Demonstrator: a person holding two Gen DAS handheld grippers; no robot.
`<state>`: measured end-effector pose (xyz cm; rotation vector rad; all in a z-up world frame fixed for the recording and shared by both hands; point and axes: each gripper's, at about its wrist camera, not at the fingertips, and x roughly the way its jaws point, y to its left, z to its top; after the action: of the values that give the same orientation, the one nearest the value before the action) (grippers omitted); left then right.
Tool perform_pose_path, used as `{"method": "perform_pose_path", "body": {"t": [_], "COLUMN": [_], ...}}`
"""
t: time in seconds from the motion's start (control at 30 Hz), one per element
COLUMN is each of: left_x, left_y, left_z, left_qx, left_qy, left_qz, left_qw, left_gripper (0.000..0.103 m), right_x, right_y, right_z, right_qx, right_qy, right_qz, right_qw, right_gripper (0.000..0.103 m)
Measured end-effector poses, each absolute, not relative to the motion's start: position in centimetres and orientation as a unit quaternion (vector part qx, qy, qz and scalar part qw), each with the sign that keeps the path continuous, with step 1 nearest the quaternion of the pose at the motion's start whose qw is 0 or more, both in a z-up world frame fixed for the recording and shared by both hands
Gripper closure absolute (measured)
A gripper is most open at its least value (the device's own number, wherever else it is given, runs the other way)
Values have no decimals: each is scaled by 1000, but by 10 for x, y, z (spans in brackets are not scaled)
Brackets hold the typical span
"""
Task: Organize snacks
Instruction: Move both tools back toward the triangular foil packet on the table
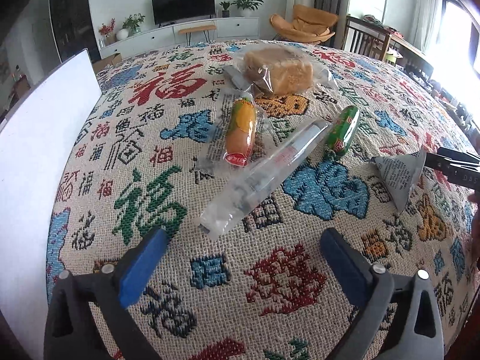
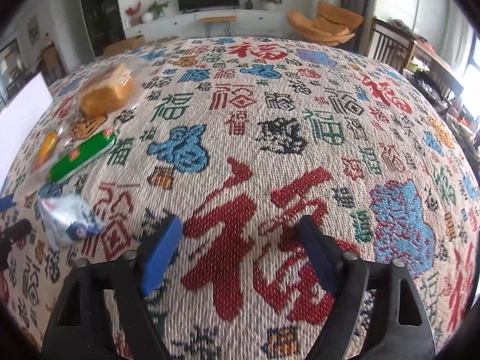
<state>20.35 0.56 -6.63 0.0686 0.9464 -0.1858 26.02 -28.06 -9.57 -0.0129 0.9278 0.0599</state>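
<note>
Snacks are lying scattered across the patterned tablecloth (image 1: 300, 285), and I am looking them over from left to right through the left wrist camera. A white board (image 1: 45, 156) is standing at the cloth's far left edge. Next, an orange-and-yellow wrapped sausage (image 1: 241, 130) is lying lengthwise, and behind it a bagged block of brown cake (image 1: 279, 70) is sitting toward the far side. A long clear packet (image 1: 264, 177) is lying diagonally just right of the sausage, its near end pointing at my left gripper (image 1: 243, 255). A green sausage (image 1: 343, 132) is resting just beside the packet's far end. Farther right, a silver triangular pouch (image 1: 399, 174) is lying near the cloth's right edge, with a dark tool part (image 1: 456, 165) right beside it.

I am holding the left gripper's jaws wide apart over bare cloth, gripping nothing. In the right wrist view, my right gripper (image 2: 241, 246) is hanging equally wide open and empty above a large red character, with the pouch (image 2: 67, 220) off to its left and the other snacks beyond that.
</note>
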Motion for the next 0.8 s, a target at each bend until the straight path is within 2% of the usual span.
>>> {"method": "perform_pose_path", "body": {"t": [0.37, 0.53, 0.8], "left_x": [205, 204, 206], "left_y": [6, 5, 5], "left_z": [-66, -66, -66], "left_qx": [31, 32, 33], "left_qy": [455, 455, 455], "left_qz": [-89, -89, -87], "left_qw": [885, 885, 885], "left_gripper": [0, 0, 0], "right_x": [260, 267, 270], "right_y": [-283, -279, -279], "right_z": [-97, -97, -98], "right_qx": [0, -1, 6], "right_qy": [443, 455, 445], "right_qz": [21, 9, 3], "right_qw": [896, 890, 896], "right_gripper": [17, 11, 11]}}
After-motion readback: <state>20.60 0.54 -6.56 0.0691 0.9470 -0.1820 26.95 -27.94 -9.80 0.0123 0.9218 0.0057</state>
